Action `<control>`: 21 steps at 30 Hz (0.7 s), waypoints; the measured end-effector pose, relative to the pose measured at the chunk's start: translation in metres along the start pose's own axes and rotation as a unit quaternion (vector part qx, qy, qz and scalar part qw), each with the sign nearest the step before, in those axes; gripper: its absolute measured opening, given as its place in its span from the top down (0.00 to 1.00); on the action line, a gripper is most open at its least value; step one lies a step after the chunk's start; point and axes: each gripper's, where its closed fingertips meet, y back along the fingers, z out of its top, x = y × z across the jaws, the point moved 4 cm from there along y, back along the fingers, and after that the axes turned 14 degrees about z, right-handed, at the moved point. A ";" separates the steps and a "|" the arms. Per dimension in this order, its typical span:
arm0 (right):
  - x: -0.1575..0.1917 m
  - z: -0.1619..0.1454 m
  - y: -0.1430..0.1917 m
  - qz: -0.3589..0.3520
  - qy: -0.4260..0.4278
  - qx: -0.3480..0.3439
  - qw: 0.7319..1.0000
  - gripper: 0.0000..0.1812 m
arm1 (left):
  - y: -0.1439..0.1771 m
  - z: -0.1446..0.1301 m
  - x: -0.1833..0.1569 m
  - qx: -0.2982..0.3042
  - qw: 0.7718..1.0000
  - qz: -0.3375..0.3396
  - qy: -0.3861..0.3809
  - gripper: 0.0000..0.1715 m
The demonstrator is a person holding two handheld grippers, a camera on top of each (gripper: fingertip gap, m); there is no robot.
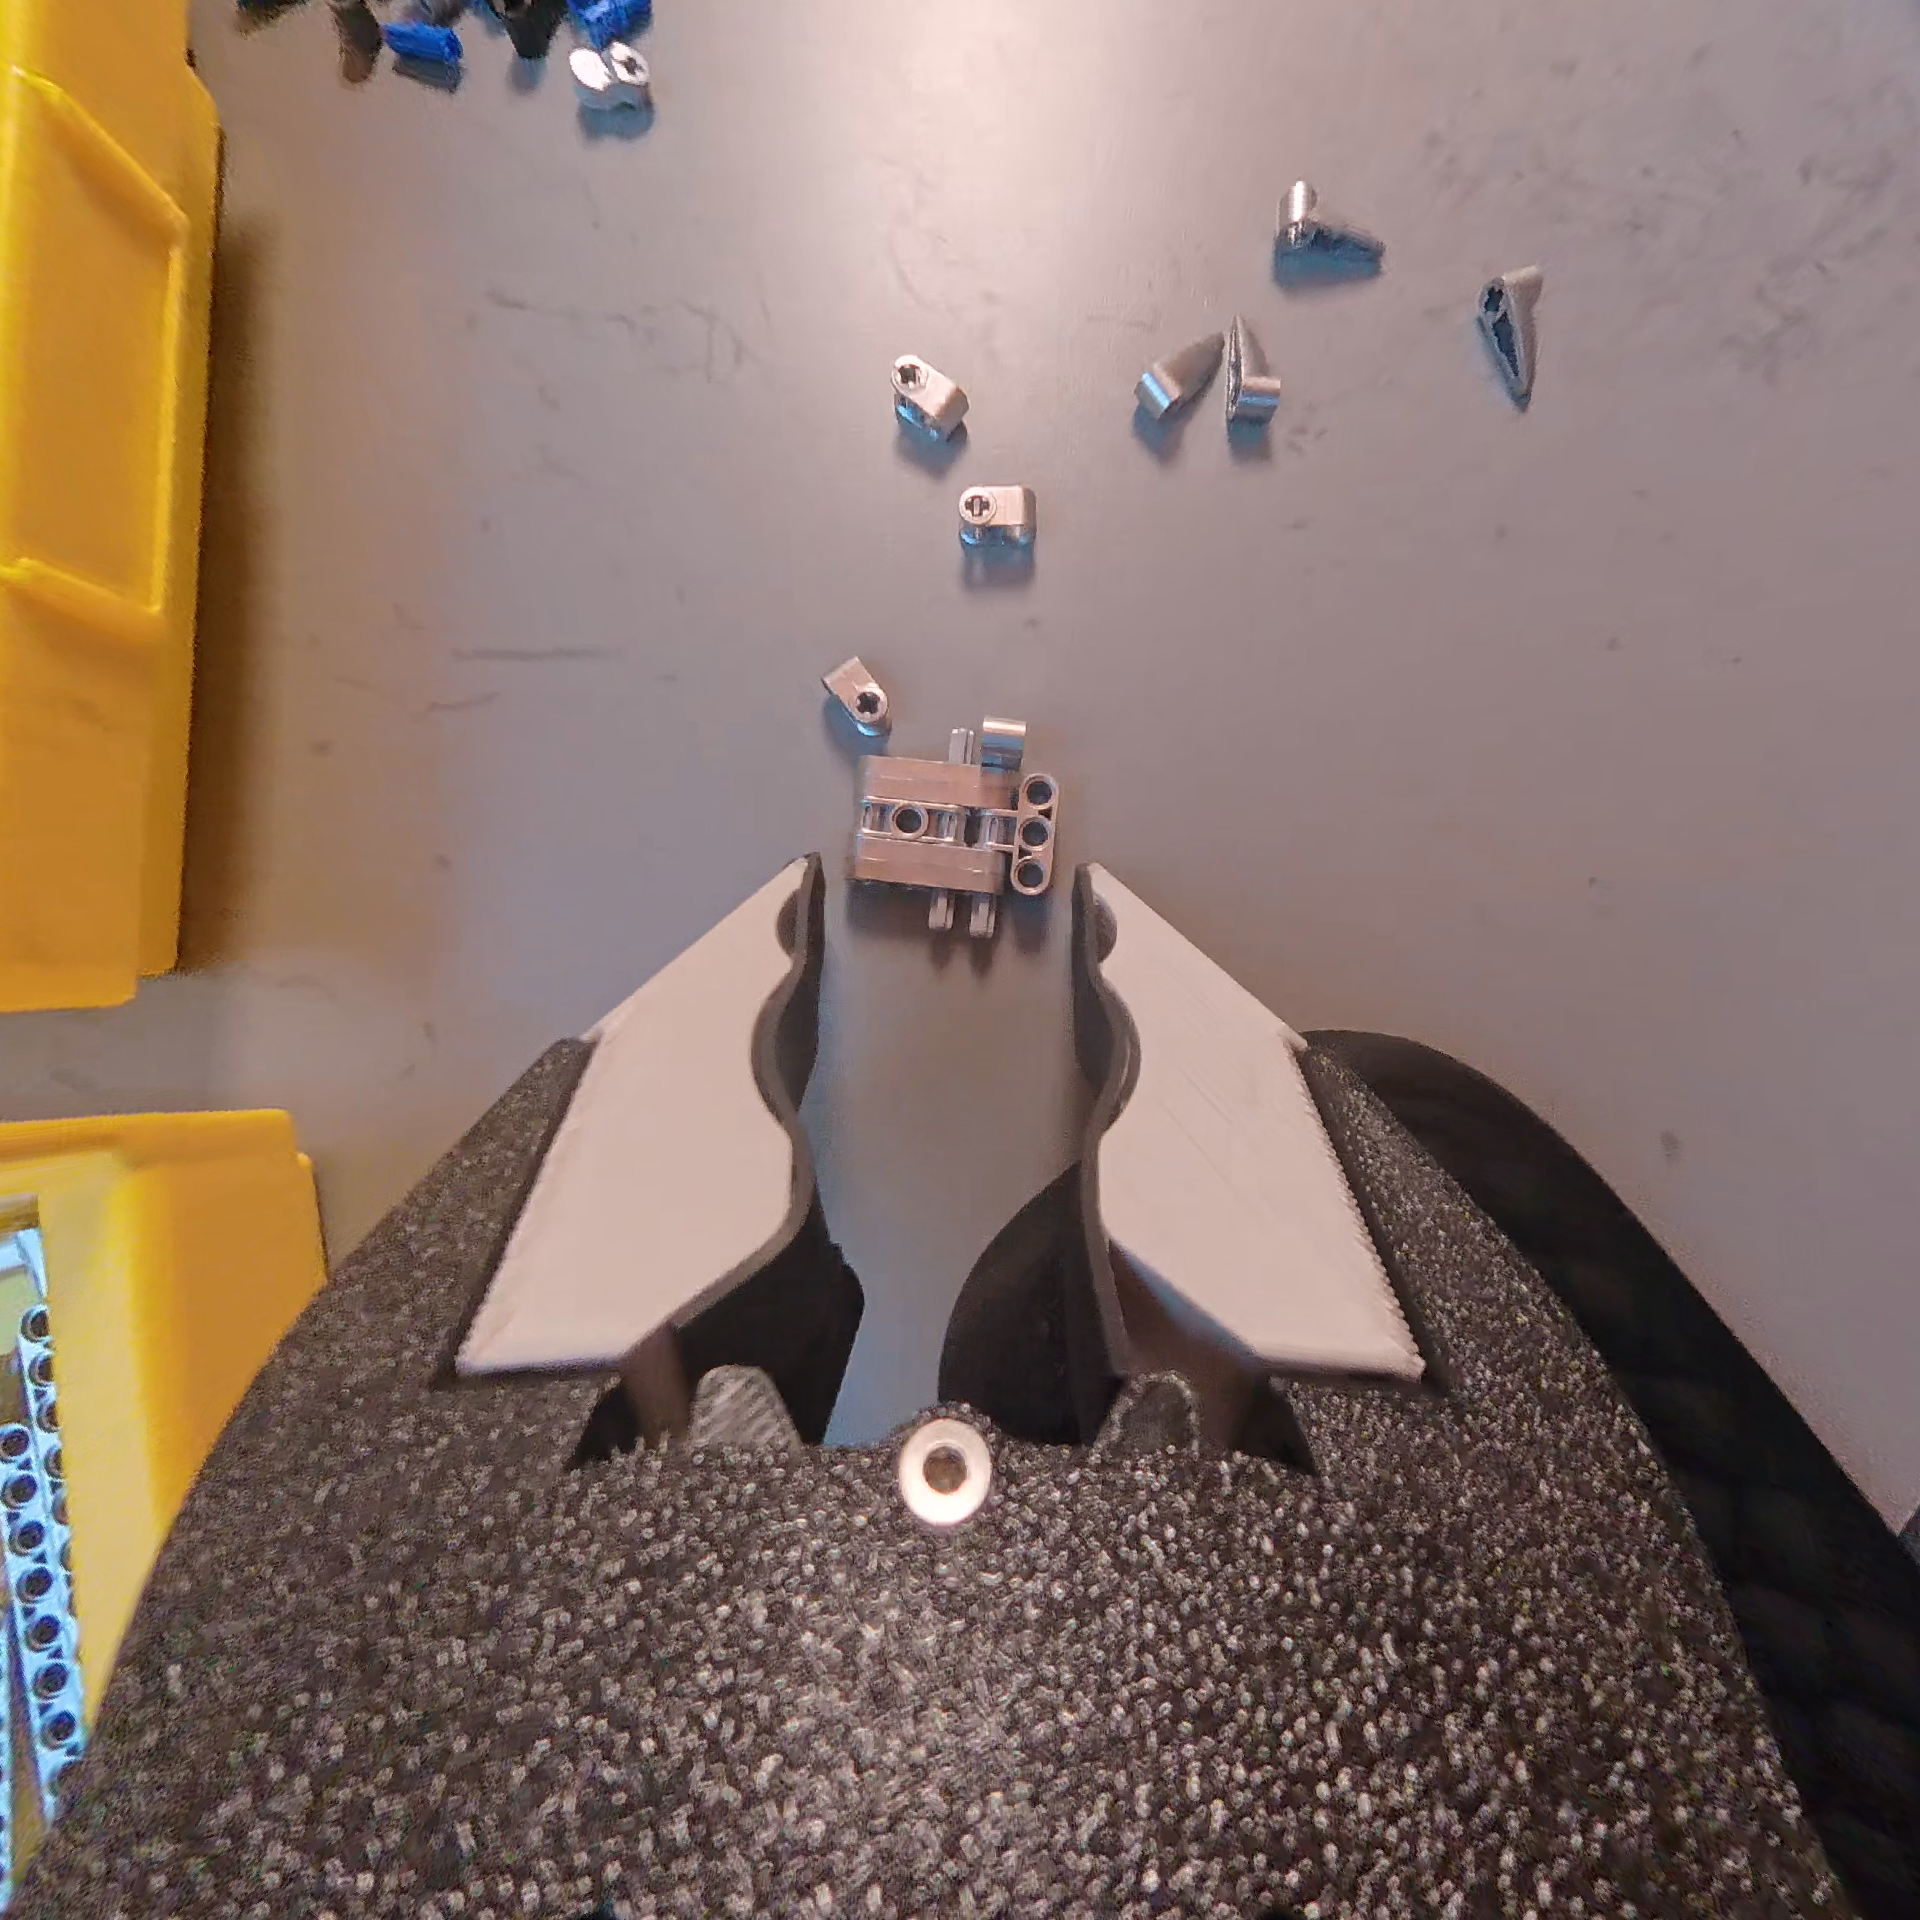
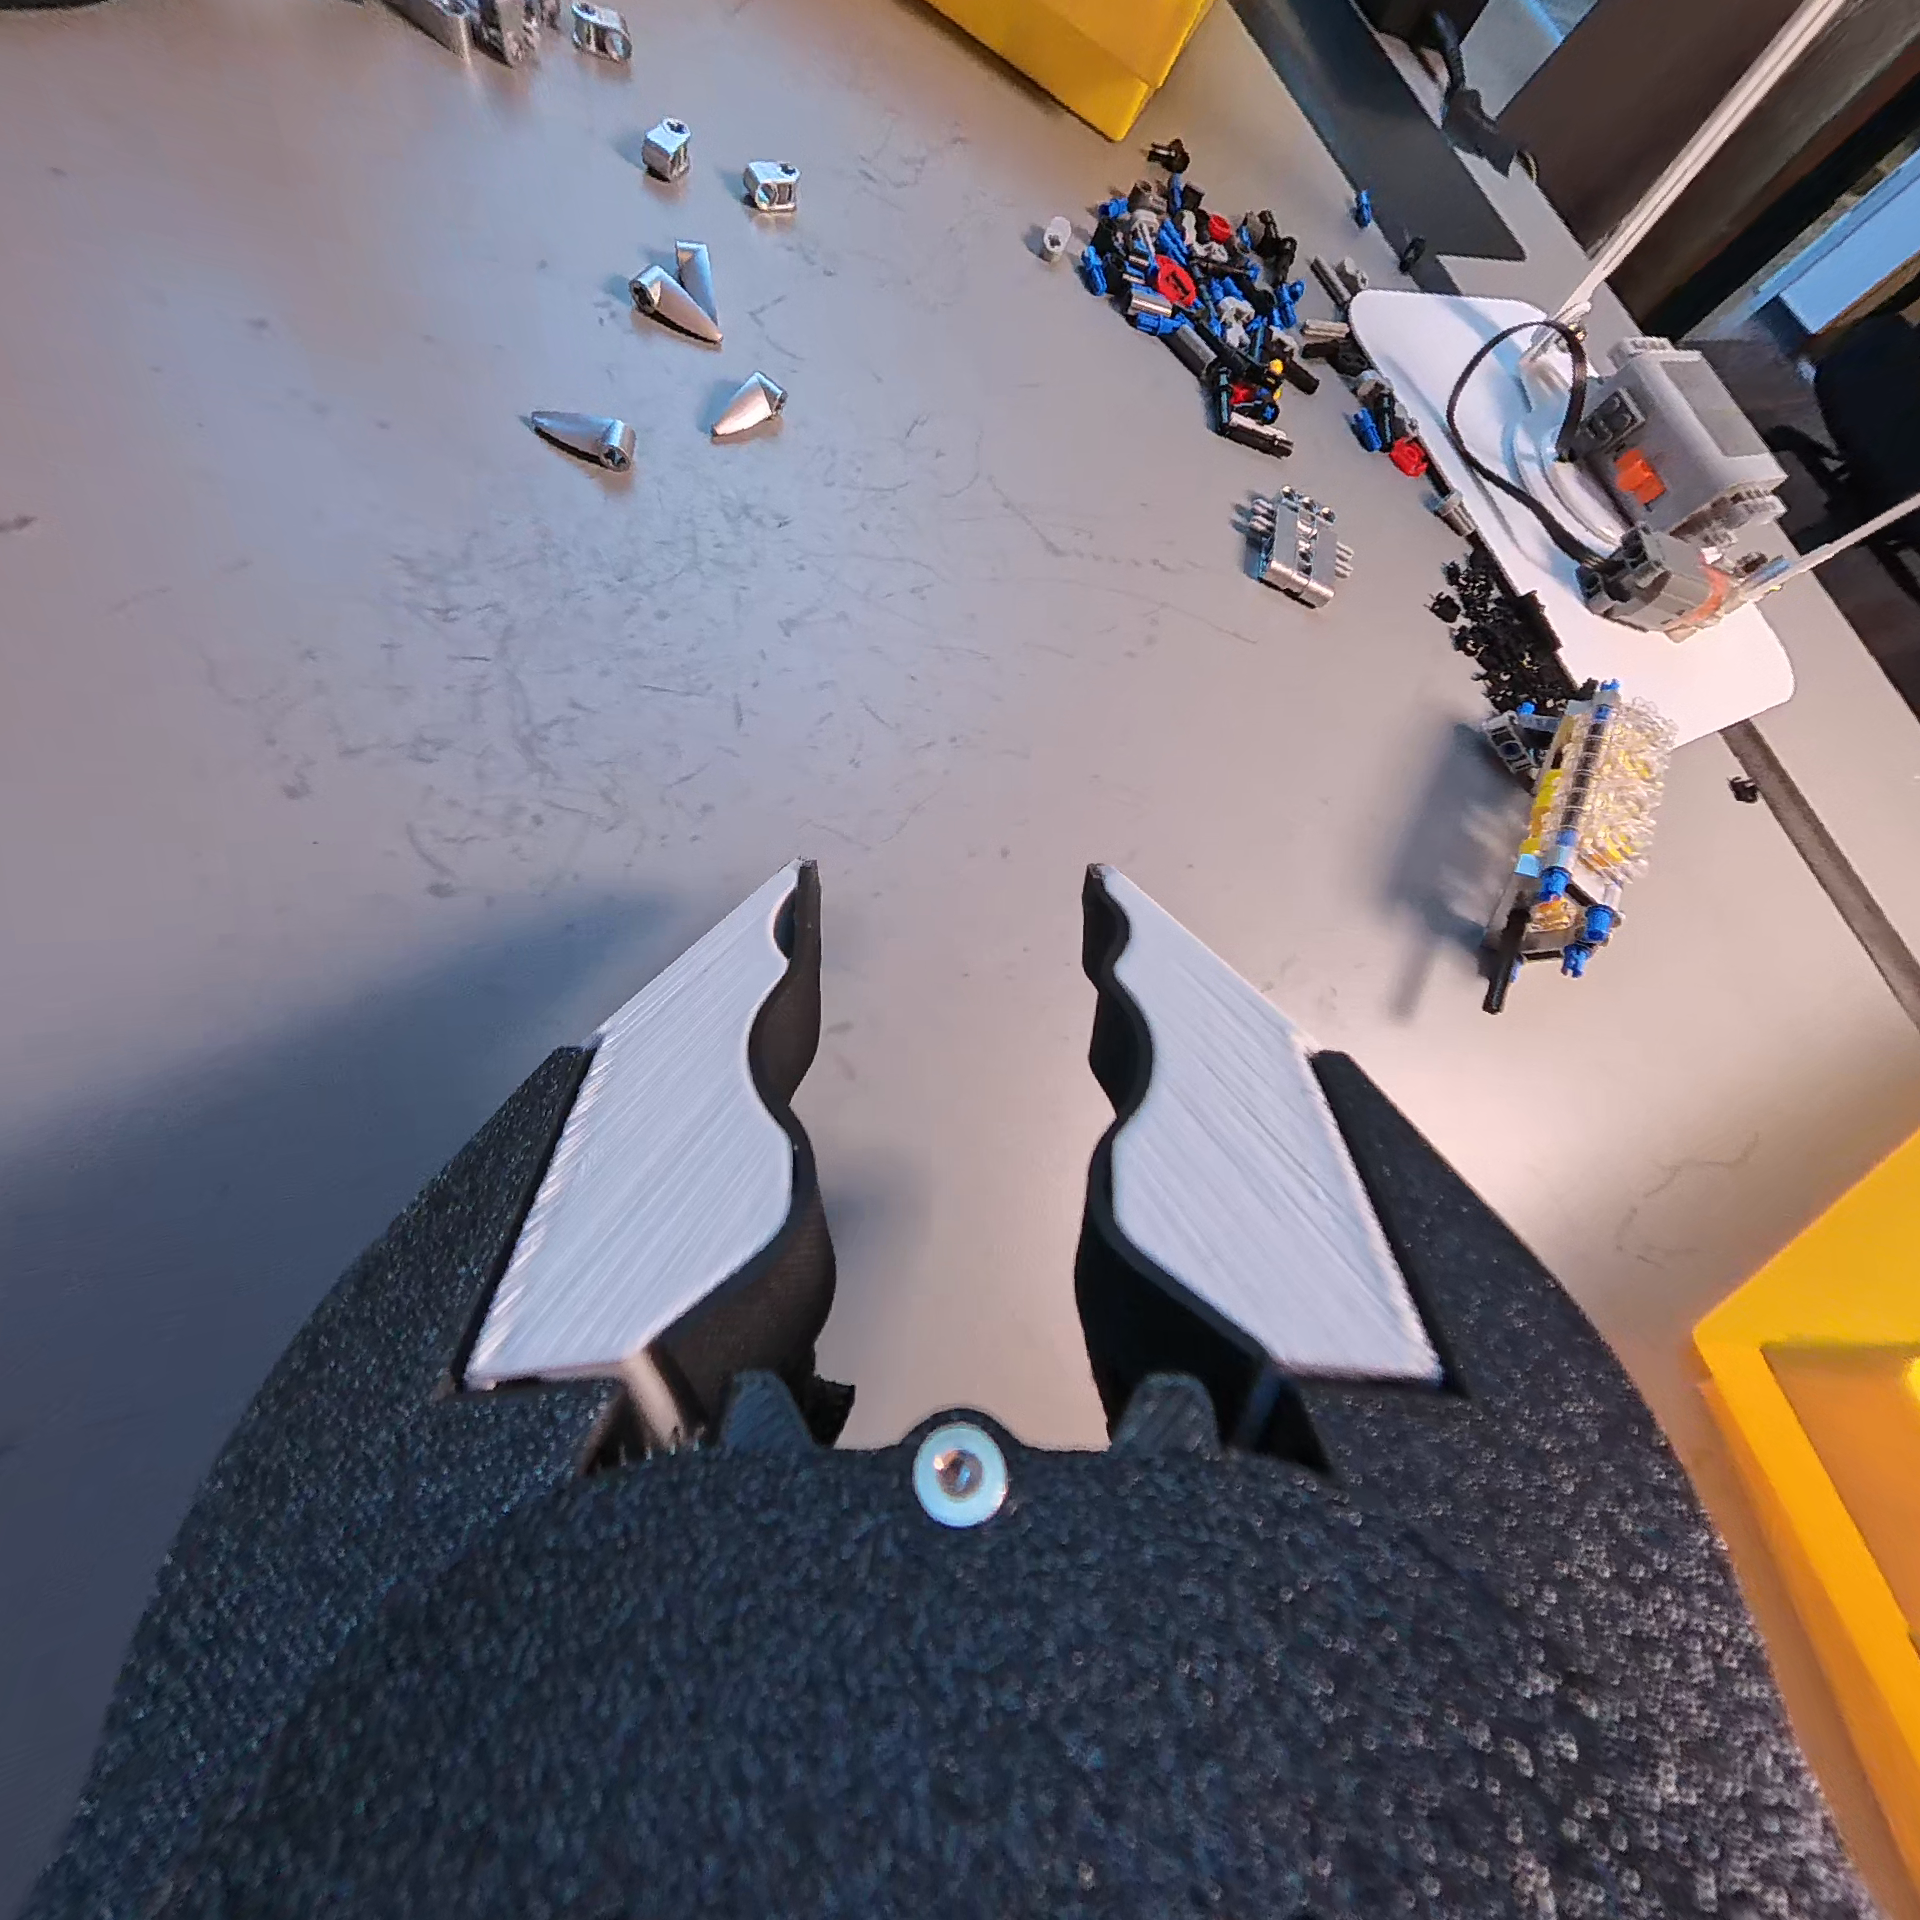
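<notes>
No legible text | no labels, brands or numbers readable in either wrist view | none on the scattered building-toy parts (image 2: 1205, 286)

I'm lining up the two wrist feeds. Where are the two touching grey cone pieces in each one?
Left wrist view: cone pair sits upper right of centre on the table, far beyond the fingertips.
Right wrist view: cone pair sits upper left, well ahead of the fingertips.
Shared landmark: two loose grey connectors lie left of the pair in the left view and beyond it in the right view.
</notes>
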 end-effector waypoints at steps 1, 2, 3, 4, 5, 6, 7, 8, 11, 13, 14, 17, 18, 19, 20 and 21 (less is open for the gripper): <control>0.000 0.000 -0.001 0.000 0.002 0.002 1.000 0.73 | 0.001 0.001 -0.001 -0.008 1.000 0.003 0.011 0.71; 0.001 -0.001 -0.001 -0.001 0.003 0.004 1.000 0.73 | 0.001 0.002 -0.001 -0.011 1.000 0.003 0.026 0.68; 0.001 -0.001 -0.001 -0.001 0.004 0.005 1.000 0.73 | -0.001 0.002 -0.001 -0.012 0.999 0.002 0.039 0.68; 0.001 -0.001 -0.001 -0.002 0.005 0.006 1.000 0.73 | -0.003 0.001 -0.002 -0.007 0.999 0.001 0.046 0.70; 0.001 0.000 -0.001 -0.003 0.006 0.005 1.000 0.73 | -0.005 0.001 -0.001 -0.006 0.999 0.004 0.052 0.74; 0.001 0.000 0.000 -0.005 0.006 0.004 1.000 0.73 | -0.005 0.001 -0.001 -0.006 0.999 0.001 0.053 0.77; 0.000 0.000 0.000 -0.006 0.005 0.002 1.000 0.73 | -0.004 0.001 -0.001 -0.005 0.999 0.004 0.052 0.77; 0.000 0.001 0.001 -0.007 0.005 -0.001 1.000 0.73 | -0.003 0.001 0.000 -0.009 0.999 0.015 0.049 0.78; 0.000 0.001 0.002 -0.009 0.005 -0.007 1.000 0.73 | 0.011 0.014 0.005 -0.070 0.995 0.030 0.069 1.00; 0.000 0.001 0.001 -0.008 0.005 -0.003 1.000 0.73 | 0.017 0.017 0.012 -0.081 0.992 0.054 0.078 1.00; 0.000 0.001 0.001 -0.008 0.006 0.000 1.000 0.73 | 0.018 0.019 0.014 -0.086 0.991 0.065 0.077 1.00; 0.002 0.000 0.000 -0.009 0.012 0.003 1.000 0.73 | 0.018 0.022 0.019 -0.093 0.988 0.083 0.086 1.00; 0.002 0.000 0.000 -0.009 0.013 0.002 1.000 0.73 | 0.017 0.022 0.022 -0.093 0.987 0.091 0.090 1.00; 0.001 0.000 0.000 -0.010 0.013 0.002 1.000 0.73 | 0.016 0.021 0.024 -0.094 0.986 0.098 0.096 1.00; 0.001 0.001 0.001 -0.010 0.012 0.001 1.000 0.73 | 0.015 0.021 0.027 -0.095 0.985 0.102 0.103 1.00; 0.001 0.001 0.001 -0.011 0.011 0.000 1.000 0.73 | 0.015 0.021 0.029 -0.096 0.983 0.108 0.109 1.00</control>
